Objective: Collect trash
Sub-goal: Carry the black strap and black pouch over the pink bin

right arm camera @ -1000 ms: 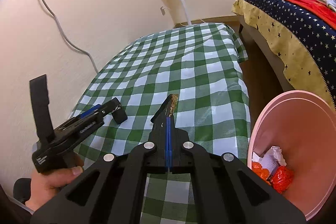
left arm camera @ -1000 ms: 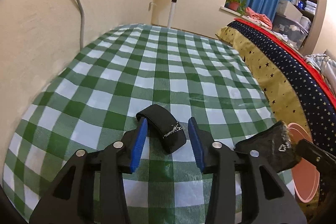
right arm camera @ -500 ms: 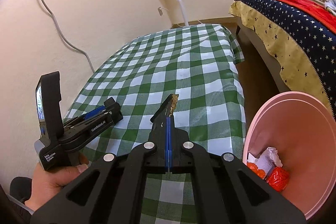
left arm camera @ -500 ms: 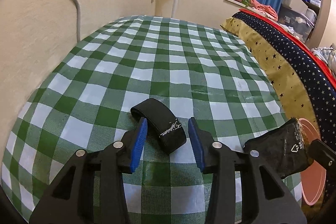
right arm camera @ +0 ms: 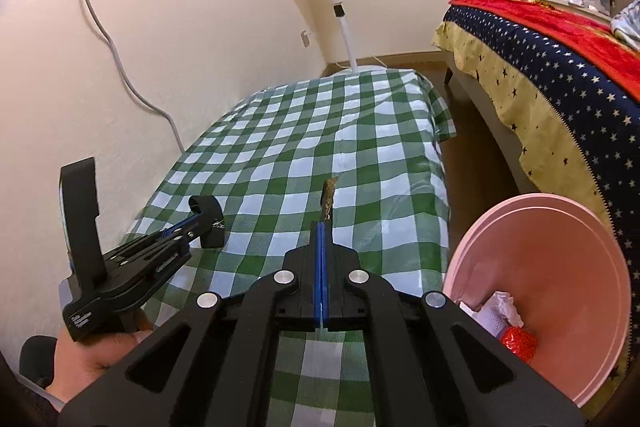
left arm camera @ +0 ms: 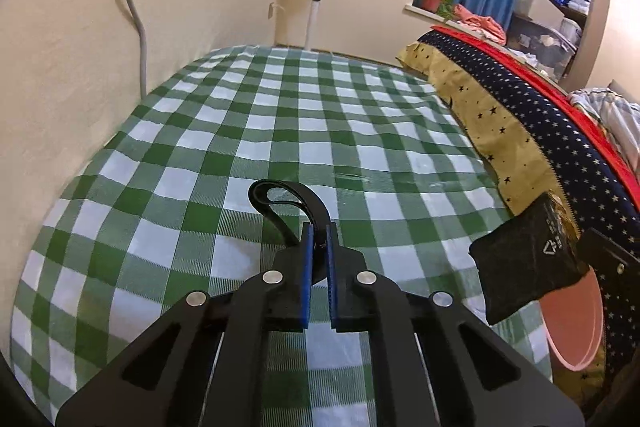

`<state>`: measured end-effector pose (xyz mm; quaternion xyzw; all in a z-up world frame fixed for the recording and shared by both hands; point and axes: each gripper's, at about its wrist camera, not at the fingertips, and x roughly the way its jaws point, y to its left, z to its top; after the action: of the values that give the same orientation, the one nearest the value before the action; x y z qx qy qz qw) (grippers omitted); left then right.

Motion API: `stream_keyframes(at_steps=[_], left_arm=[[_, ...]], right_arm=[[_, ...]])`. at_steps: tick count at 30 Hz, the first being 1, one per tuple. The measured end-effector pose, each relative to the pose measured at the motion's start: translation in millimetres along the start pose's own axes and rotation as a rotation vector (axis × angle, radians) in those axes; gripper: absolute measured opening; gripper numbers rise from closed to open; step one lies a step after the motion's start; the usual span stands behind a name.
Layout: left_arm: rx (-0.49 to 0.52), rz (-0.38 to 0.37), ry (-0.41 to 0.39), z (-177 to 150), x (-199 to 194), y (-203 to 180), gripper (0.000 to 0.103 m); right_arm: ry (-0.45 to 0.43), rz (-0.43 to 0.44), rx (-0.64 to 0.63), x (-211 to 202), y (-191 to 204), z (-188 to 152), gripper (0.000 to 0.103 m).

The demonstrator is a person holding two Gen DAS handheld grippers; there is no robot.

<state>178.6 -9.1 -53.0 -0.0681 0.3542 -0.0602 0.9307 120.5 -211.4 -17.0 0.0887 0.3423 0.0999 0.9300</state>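
Black looped wrapper point(left arm camera: 288, 205), squeezed flat between left gripper point(left arm camera: 319, 239) jaws.

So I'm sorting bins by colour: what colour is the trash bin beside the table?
Pink. The trash bin shows best in the right wrist view.

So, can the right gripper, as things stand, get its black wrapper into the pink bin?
Probably yes. The right gripper, shut on the black wrapper, sits just left of the pink bin, whose open mouth faces it with nothing between.
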Motion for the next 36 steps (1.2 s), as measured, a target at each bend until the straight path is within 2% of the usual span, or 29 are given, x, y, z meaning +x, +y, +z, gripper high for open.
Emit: stream_keyframes(at_steps=[15, 24, 36], left_arm=[[0.047, -0.064, -0.08, -12, -64, -12, 0.006], [0.09, -0.101, -0.082, -26, -80, -30, 0.006], [0.113, -0.14, -0.101, -30, -95, -46, 0.006]], right_arm=[[-0.06, -0.053, -0.036, -57, 0, -4, 0.0], [-0.119, -0.086, -0.027, -97, -12, 4, 0.0], [-0.153, -0.145, -0.004, -141, -37, 9, 0.0]])
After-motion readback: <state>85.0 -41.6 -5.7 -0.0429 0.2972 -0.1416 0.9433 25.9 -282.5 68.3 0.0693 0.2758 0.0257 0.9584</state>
